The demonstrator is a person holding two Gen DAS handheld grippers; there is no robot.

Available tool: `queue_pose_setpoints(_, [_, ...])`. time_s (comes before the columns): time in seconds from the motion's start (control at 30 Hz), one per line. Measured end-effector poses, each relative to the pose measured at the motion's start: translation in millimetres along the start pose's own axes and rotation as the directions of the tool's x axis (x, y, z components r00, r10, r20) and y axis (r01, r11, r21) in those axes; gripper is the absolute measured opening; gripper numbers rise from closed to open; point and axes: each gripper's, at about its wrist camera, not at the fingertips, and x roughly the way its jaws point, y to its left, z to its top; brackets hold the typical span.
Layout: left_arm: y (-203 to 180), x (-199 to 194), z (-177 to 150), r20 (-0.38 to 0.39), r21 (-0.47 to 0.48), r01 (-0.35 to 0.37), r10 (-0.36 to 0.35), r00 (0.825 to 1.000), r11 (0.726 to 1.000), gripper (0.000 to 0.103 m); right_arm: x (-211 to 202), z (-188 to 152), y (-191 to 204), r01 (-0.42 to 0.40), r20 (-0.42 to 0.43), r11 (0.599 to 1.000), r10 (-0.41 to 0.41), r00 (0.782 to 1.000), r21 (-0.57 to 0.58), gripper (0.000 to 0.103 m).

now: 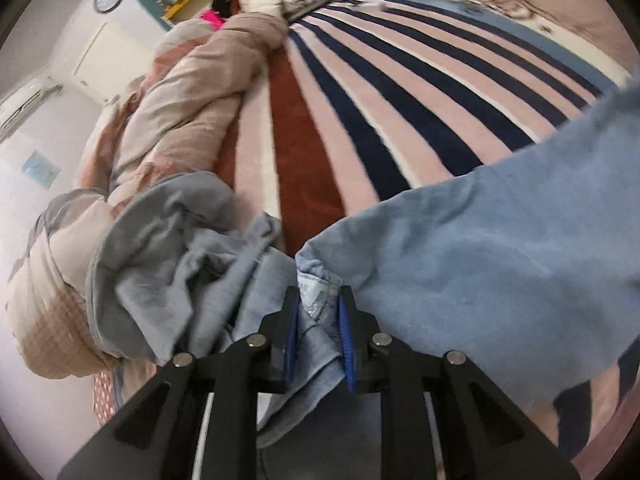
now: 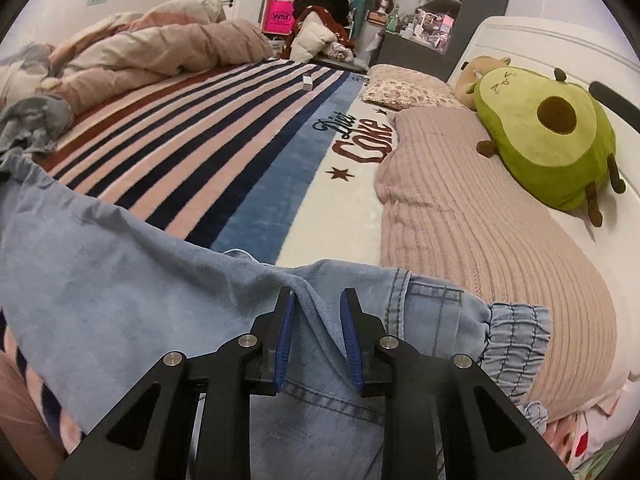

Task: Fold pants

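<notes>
Both sets of tongs are on the pants (image 2: 132, 280) here: the left tongs (image 1: 319, 312) are clenched on a bunched hem end, and the right tongs (image 2: 318, 312) are pinching a ridge of denim near the waistband, with the elastic waist off at 3 o'clock. The pants hang stretched between them over the near edge of the bed (image 2: 224, 152), striped blanket running away toward 12 o'clock. Looks like the carry-and-spread step, so next both ends likely need lowering flat onto the blanket before any fold.
</notes>
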Motion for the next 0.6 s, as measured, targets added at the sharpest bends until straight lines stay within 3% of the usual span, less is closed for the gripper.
queue_pose_setpoints(0.1, [6, 8, 6, 0.015, -0.006, -0.04, 0.04, 0.999, 0.999, 0.022, -7, -3, -1, -0.014, 0.008, 0.999, 0.014, 1.0, 0.029, 0.019])
queue_pose_setpoints(0.17, [10, 17, 10, 0.016, -0.023, -0.073, 0.073, 0.997, 0.997, 0.05, -12, -8, -1, -0.021, 0.011, 0.999, 0.021, 1.0, 0.048, 0.022])
queue_pose_setpoints(0.23, [19, 26, 12, 0.017, -0.06, -0.124, 0.125, 0.992, 0.99, 0.073, -17, -13, 0, -0.031, 0.011, 0.998, 0.03, 0.999, 0.063, 0.026])
queue_pose_setpoints(0.4, [51, 28, 13, 0.024, -0.178, -0.159, 0.165, 0.986, 0.971, 0.073, -29, -31, 4, -0.028, -0.006, 0.994, 0.029, 1.0, 0.108, 0.027])
queue_pose_setpoints(0.47, [56, 21, 13, 0.04, -0.202, -0.135, 0.146, 0.988, 0.97, 0.073, -38, -40, 1, -0.025, 0.006, 0.988, 0.024, 1.0, 0.149, 0.029])
queue_pose_setpoints(0.53, [53, 8, 10, 0.068, -0.212, -0.098, 0.115, 0.991, 0.972, 0.073, -49, -49, -4, -0.018, 0.025, 0.981, 0.013, 1.0, 0.194, 0.053])
queue_pose_setpoints(0.6, [48, -8, 7, 0.101, -0.213, -0.004, 0.026, 0.995, 0.977, 0.073, -58, -57, -8, -0.012, 0.033, 0.976, 0.005, 0.999, 0.217, 0.061])
